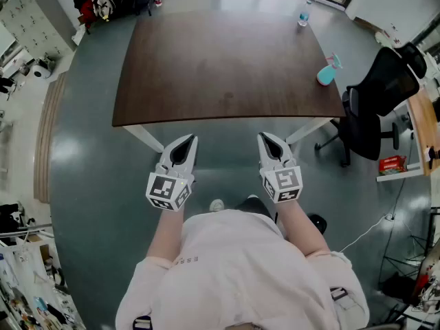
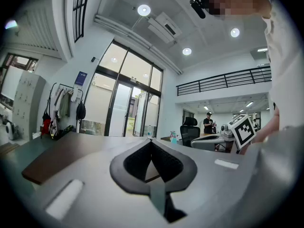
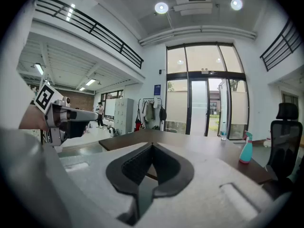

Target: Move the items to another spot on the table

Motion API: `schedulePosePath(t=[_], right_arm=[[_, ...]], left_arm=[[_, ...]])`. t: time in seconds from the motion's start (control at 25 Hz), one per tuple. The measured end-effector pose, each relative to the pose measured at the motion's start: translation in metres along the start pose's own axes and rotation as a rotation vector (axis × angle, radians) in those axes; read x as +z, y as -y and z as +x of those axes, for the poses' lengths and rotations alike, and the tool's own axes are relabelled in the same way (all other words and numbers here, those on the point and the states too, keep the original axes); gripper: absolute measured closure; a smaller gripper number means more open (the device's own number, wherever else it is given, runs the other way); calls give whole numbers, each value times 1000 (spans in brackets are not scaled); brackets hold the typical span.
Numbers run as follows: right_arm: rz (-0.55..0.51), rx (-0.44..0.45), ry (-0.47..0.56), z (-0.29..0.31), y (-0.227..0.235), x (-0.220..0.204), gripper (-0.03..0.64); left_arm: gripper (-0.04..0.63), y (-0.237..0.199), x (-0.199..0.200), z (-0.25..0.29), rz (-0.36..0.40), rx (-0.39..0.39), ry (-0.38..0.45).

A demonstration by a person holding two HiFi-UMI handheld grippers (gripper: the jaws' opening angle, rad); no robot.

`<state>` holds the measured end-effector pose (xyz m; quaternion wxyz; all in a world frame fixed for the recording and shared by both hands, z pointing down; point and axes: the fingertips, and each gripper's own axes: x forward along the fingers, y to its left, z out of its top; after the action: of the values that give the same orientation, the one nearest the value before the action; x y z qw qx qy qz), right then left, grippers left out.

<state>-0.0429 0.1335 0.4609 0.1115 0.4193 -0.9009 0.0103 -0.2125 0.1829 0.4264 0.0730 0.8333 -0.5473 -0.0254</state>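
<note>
A teal spray bottle [image 1: 328, 71] stands at the right edge of the brown table [image 1: 220, 60]. A clear water bottle [image 1: 303, 14] stands at the table's far right corner. Both grippers are held close to the body, short of the table's near edge and over the floor. My left gripper [image 1: 185, 137] is shut with nothing in it, and my right gripper [image 1: 265, 136] is shut and empty too. In the right gripper view the spray bottle [image 3: 246, 148] shows far to the right of the closed tips [image 3: 152, 145]. The left gripper view shows its closed tips [image 2: 151, 141] pointing over the table [image 2: 61, 153].
A black office chair [image 1: 378, 95] stands right of the table, next to a side shelf with a red box [image 1: 393, 163]. Coats and bags hang on a rack [image 1: 89, 5] at the far left. A person [image 2: 208, 122] stands far off in the room.
</note>
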Motion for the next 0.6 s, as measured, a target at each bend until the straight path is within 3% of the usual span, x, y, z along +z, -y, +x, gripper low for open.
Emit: schedulePosePath(t=[0.6], right_arm=[[24, -6, -7, 5, -2, -5, 629]], left_arm=[[588, -5, -7, -1, -19, 1, -7]])
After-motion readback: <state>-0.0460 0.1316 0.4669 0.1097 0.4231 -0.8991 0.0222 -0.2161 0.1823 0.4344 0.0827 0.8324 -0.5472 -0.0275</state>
